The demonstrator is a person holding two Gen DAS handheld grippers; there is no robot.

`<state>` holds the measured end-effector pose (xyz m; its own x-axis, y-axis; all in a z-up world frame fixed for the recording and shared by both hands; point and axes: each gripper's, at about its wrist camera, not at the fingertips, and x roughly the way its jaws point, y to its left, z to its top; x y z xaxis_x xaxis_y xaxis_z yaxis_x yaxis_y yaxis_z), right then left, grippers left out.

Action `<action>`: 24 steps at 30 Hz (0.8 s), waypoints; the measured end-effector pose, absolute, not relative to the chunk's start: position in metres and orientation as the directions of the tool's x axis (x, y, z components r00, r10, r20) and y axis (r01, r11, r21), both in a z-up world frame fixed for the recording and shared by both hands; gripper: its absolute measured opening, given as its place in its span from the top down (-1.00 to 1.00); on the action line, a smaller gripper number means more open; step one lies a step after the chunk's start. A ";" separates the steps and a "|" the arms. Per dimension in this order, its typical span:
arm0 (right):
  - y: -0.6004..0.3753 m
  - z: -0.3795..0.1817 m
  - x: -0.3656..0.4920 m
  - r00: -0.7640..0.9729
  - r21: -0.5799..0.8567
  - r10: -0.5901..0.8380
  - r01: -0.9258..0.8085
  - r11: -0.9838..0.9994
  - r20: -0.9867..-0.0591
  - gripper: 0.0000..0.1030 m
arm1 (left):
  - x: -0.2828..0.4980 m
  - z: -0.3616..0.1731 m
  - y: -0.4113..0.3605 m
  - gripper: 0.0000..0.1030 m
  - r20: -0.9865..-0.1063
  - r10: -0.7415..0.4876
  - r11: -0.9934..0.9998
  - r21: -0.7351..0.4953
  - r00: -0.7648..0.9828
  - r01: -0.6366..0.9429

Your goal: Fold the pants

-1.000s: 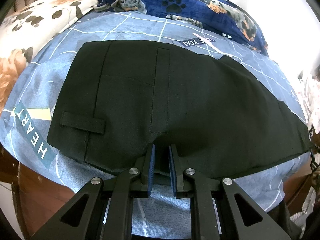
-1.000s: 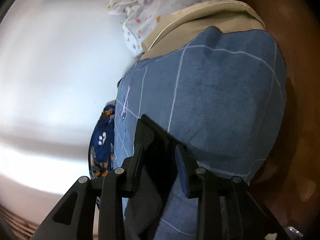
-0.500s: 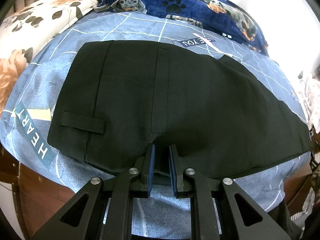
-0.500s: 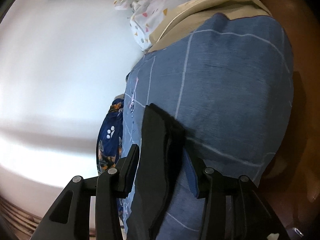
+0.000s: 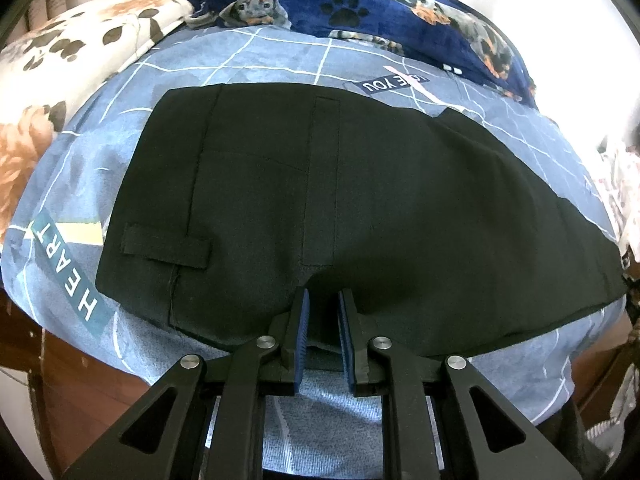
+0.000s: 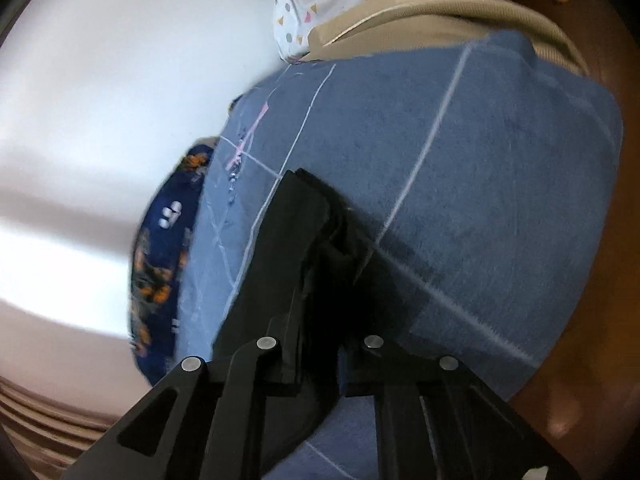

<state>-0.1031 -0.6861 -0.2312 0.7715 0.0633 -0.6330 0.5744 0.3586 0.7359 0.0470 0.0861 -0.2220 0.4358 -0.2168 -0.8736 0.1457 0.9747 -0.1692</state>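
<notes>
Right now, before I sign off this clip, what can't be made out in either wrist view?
- Right wrist view: the right gripper pads are buried in black pants fabric, jaws closing; motion blur.
- Left wrist view: whether the left gripper pinches the pants' near edge; the gap is in shadow.
- Left wrist view: the leg ends run off the right edge.

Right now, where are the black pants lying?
In the left wrist view the black pants lie flat across the blue grid bedspread, waistband leftward by the HEART label, the dog-print blanket beyond them.
</notes>
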 end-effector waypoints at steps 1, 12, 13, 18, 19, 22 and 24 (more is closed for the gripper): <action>-0.690 -0.228 -0.104 0.766 0.724 0.048 0.583 0.368 -0.641 0.81 | 0.047 -0.222 0.086 0.59 -0.871 -0.230 0.972 -0.181 0.434 0.152; -0.699 -0.233 -0.116 0.778 0.740 0.003 0.596 0.310 -0.628 0.81 | 0.042 -0.214 0.074 -0.10 -0.850 -0.213 0.971 -0.130 0.481 0.200; -0.698 -0.231 -0.116 0.776 0.735 -0.001 0.598 0.318 -0.631 0.81 | 0.041 -0.212 0.072 -0.24 -0.846 -0.181 0.976 -0.091 0.502 0.198; -0.693 -0.220 -0.112 0.779 0.732 -0.018 0.596 0.332 -0.626 0.81 | 0.039 -0.205 0.075 -0.36 -0.826 -0.121 0.984 -0.027 0.551 0.176; -0.692 -0.217 -0.111 0.778 0.727 -0.024 0.596 0.341 -0.628 0.81 | 0.040 -0.205 0.077 -0.36 -0.825 -0.121 0.985 -0.031 0.551 0.170; -0.688 -0.207 -0.110 0.785 0.726 -0.033 0.588 0.356 -0.619 0.81 | 0.043 -0.206 0.080 -0.37 -0.828 -0.111 0.987 -0.029 0.549 0.156; -0.685 -0.200 -0.108 0.787 0.723 -0.041 0.584 0.369 -0.615 0.81 | 0.042 -0.206 0.080 -0.37 -0.829 -0.092 0.988 -0.009 0.552 0.152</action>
